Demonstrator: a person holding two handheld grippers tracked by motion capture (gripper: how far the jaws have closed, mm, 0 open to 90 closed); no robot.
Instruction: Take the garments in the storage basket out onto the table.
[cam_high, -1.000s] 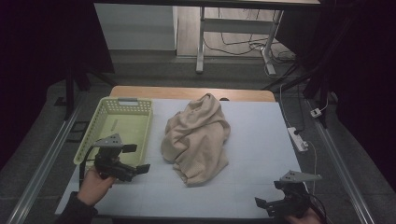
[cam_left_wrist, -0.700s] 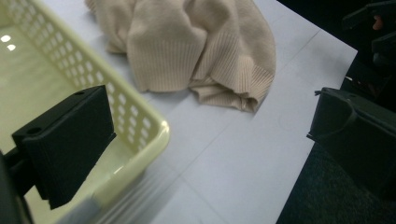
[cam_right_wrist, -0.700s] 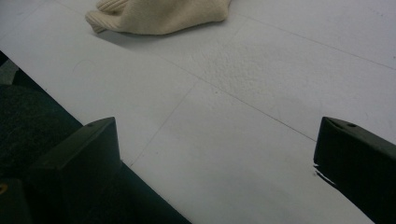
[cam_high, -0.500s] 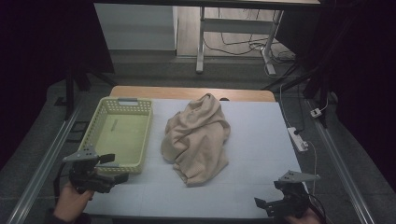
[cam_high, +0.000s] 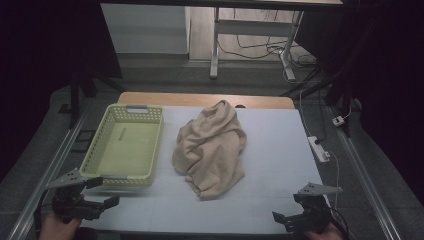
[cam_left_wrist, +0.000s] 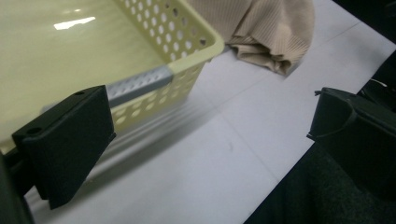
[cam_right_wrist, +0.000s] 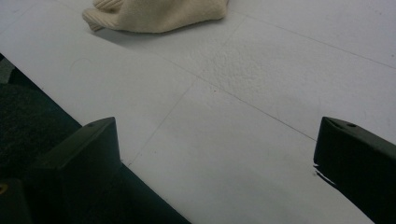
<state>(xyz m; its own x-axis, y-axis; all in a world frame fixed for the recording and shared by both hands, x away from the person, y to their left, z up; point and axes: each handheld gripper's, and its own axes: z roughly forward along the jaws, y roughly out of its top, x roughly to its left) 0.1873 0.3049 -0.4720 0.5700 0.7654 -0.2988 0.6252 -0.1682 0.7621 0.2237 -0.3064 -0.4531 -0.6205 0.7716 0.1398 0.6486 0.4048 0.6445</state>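
Right now both grippers sit at the near edge of the table (cam_high: 280, 150), jaws spread wide and holding nothing. The left gripper (cam_high: 102, 192) hovers just beside the near left corner of the basket (cam_high: 102, 170); the right gripper (cam_high: 280, 218) is well apart from everything, at the near right. The cloth (cam_high: 212, 147) lies crumpled in a heap mid-table, just right of the basket and not touching it as far as I can tell. The basket looks empty.

Likely the job is getting the cloth into the basket, and the reach has not begun. To do it well, go for a thick fold rather than a thin hem: the near lobe of the heap, seen in the right gripper view (cam_right_wrist: 154, 14), looks like a good bite. Close fully, lift high enough that trailing fabric clears the basket rim, then let go over the middle so nothing drapes over the wall
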